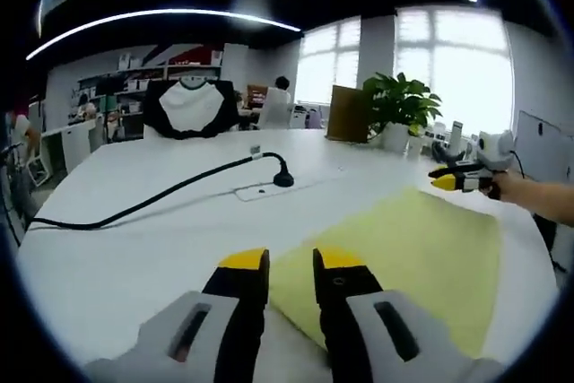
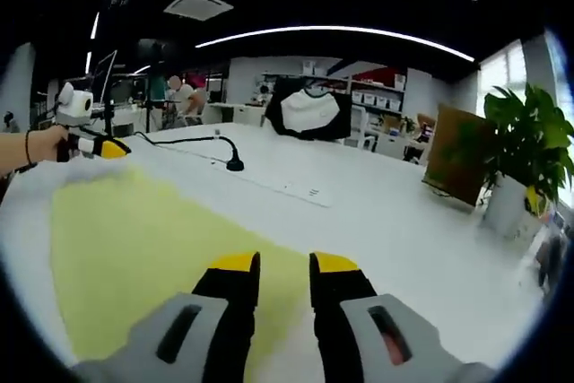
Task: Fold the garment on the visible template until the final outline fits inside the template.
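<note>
My left hand-held gripper (image 1: 291,262) hovers with jaws slightly parted, empty, at the near corner of the flat pale-yellow rectangular template sheet (image 1: 404,253). My right hand-held gripper (image 2: 282,266), likewise parted and empty, sits at the opposite edge. No garment is visible. The white desk (image 1: 134,230) leaves open room; a black gooseneck microphone (image 1: 273,172) stands well beyond.
</note>
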The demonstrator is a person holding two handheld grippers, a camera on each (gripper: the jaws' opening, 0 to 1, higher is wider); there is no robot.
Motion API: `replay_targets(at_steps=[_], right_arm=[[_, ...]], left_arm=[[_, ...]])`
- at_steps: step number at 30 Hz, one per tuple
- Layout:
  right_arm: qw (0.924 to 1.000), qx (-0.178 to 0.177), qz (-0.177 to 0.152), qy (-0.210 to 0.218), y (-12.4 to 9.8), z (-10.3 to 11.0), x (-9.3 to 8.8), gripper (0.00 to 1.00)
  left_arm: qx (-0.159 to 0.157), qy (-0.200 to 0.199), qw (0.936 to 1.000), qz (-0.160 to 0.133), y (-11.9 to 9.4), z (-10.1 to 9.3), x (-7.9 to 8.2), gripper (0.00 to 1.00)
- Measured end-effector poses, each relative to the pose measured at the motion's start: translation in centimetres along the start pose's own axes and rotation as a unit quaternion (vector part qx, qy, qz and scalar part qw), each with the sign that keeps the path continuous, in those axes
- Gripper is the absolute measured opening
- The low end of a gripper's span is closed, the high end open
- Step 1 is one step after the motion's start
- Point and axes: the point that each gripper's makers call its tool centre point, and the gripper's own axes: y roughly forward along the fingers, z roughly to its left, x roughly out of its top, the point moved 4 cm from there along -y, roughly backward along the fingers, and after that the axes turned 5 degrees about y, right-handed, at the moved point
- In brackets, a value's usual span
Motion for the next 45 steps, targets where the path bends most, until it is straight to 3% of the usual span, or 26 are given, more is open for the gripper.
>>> replay_targets(at_steps=[2, 4, 5, 8, 13, 19, 26, 32, 35, 37, 45], right_arm=[[0.9998, 0.013, -0.015, 0.001, -0.5, 0.6, 0.5, 0.26], [0.9982, 0.029, -0.039, 0.034, -1.2, 1.6, 1.0, 0.32], [0.9978, 0.041, -0.046, 0.026, -1.9, 2.2, 1.2, 0.34], [0.9976, 0.027, -0.056, -0.032, -3.1, 2.5, 1.4, 0.4], [0.9972, 0.034, -0.064, -0.015, -5.6, 3.3, 0.9, 0.43], [0.9979, 0.023, -0.05, -0.035, -7.3, 3.3, 0.3, 0.5], [0.9987, 0.015, -0.03, -0.039, -9.0, 3.1, -1.2, 0.54], [0.9996, 0.022, -0.005, -0.018, -10.7, 3.0, -3.2, 0.51], [0.9997, 0.016, 0.016, -0.008, -11.3, 3.1, -4.5, 0.46], [0.999, 0.038, 0.018, 0.013, -11.8, 3.8, -5.1, 0.44], [0.9964, 0.068, 0.038, 0.034, -12.6, 5.3, -6.8, 0.43]], left_arm=[[-0.004, -0.007, 1.0, -0.003, -0.6, -0.6, -0.3, 0.31], [-0.004, -0.022, 0.9997, -0.009, -1.4, -0.9, -0.4, 0.33], [-0.002, -0.025, 0.9996, -0.01, -1.7, -1.0, -0.5, 0.35], [0.003, -0.042, 0.9991, -0.004, -3.1, -1.3, -1.2, 0.37], [-0.012, -0.056, 0.9984, -0.003, -5.7, -2.6, -2.2, 0.37], [-0.023, -0.041, 0.9988, -0.011, -8.1, -3.9, -2.2, 0.37], [-0.032, -0.031, 0.999, 0.001, -10.0, -4.9, -3.1, 0.37], [-0.029, -0.04, 0.9987, 0.013, -11.9, -5.3, -4.4, 0.37], [-0.034, -0.043, 0.998, 0.032, -12.5, -5.7, -5.2, 0.3], [-0.039, -0.049, 0.9974, 0.036, -12.8, -6.2, -5.7, 0.3], [-0.059, -0.072, 0.9946, 0.045, -12.4, -7.7, -6.8, 0.24]])
